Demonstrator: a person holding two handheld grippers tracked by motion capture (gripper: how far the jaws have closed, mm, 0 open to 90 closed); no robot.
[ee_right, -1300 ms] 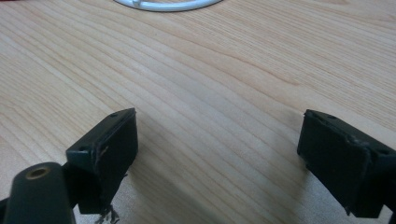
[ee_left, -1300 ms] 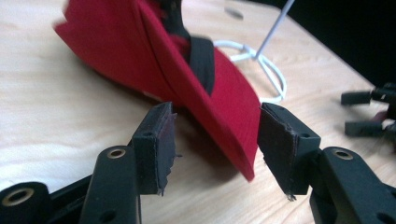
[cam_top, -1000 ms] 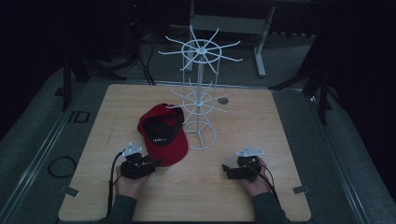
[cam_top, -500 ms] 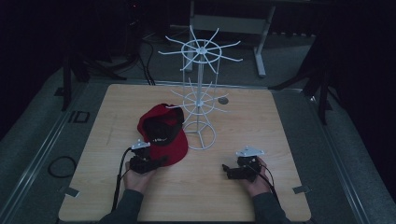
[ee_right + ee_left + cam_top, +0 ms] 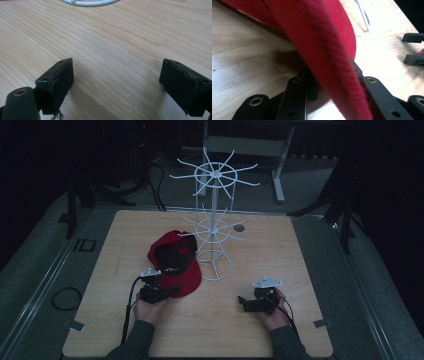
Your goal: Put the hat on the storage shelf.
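Observation:
A red cap (image 5: 175,262) lies on the wooden table (image 5: 300,255), its brim toward the person and its crown against the base of a white wire rack (image 5: 214,227). My left gripper (image 5: 170,292) is at the brim's near edge. In the left gripper view the red brim (image 5: 324,37) runs between the two black jaws of my left gripper (image 5: 334,72). The jaws have just been closing around it, and a dark gap remains beside one pad. My right gripper (image 5: 243,301) rests low over bare wood, and its jaws (image 5: 116,85) stand wide apart with nothing between them.
The rack's round wire base (image 5: 215,266) sits mid-table, and its edge (image 5: 87,3) lies ahead of the right gripper. A small dark disc (image 5: 239,227) lies behind the rack. Cables and a metal frame stand beyond the table's far edge.
My left gripper has slid right and slightly down onto the cap's brim. The right hand has stayed put.

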